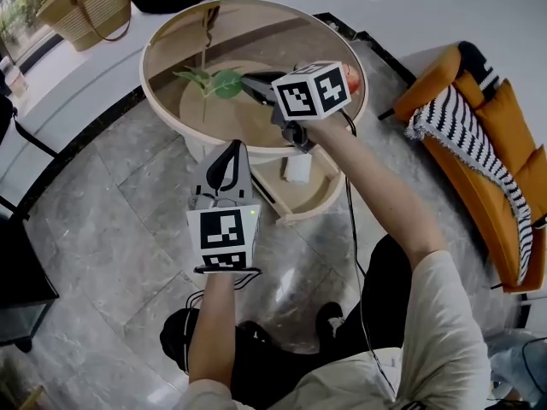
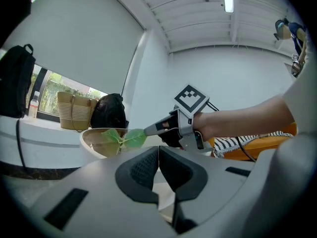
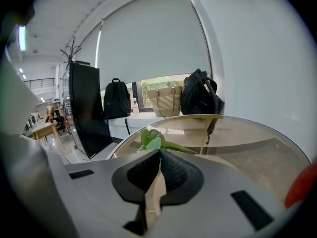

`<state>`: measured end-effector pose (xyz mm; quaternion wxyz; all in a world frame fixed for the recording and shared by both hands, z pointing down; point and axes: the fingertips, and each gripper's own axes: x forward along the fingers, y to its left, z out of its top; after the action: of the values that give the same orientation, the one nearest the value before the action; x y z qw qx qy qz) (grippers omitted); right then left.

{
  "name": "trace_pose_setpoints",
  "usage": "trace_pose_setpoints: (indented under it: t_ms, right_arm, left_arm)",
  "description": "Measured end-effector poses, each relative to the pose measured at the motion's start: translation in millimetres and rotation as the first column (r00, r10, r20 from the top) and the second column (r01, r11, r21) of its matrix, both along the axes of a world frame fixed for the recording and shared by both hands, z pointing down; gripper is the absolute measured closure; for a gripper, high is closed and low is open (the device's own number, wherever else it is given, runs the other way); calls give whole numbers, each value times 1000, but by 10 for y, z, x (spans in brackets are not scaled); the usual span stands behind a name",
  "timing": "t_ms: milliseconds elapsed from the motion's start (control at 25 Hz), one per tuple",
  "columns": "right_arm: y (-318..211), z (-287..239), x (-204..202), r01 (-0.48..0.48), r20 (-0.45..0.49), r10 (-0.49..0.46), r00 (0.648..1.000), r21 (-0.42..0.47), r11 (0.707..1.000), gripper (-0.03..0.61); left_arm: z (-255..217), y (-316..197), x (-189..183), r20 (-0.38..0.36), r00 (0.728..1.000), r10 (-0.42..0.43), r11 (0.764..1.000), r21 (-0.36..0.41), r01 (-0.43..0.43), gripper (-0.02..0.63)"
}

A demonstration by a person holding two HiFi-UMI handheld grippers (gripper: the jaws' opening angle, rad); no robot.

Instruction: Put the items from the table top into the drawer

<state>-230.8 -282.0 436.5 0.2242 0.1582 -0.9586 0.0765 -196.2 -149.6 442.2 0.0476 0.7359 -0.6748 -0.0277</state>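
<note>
Sitting on round glass-top table [image 1: 265, 24]: green leaf sprig [image 1: 224, 83], one leaf pinched by clenched R gripper [image 1: 248, 81]; L gripper [image 1: 229, 150] clenched on nothing, over grey marble floor [image 1: 111, 195] beside open drawer [image 1: 323, 196]; orange sofa [image 1: 504, 143] w/ striped throw [image 1: 466, 135] nearby, woven bag [image 1: 85, 7] beyond table.

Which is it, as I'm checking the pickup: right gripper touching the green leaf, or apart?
Touching. In the right gripper view the right gripper is shut on the green leaf; the left gripper view shows its tip meeting the leaf.
</note>
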Motion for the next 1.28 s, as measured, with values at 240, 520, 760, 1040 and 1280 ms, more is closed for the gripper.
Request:
trace_pose_setpoints:
  t_ms: [240, 520, 760, 1040, 1280]
  right_arm:
    - [94, -203, 269, 21, 81, -20, 997, -5, 1000, 543]
    - [122, -462, 859, -3, 132, -1, 991, 28, 1000, 545]
    - [21, -703, 1690, -58, 80, 46, 996, 157, 986, 545]
    - [74, -793, 2445, -128, 65, 118, 991, 186, 974, 545]
    - [123, -577, 2960, -153, -24, 166, 986, 283, 947, 545]
  left_arm:
    - [67, -77, 301, 4, 997, 76, 997, -10, -76, 592]
    - [239, -133, 654, -59, 978, 200, 978, -49, -203, 592]
    - [230, -179, 1030, -71, 959, 275, 959, -49, -278, 592]
    - [355, -269, 1421, -67, 936, 347, 933, -75, -351, 592]
    - [456, -324, 1621, -61, 928, 368, 924, -90, -373, 592]
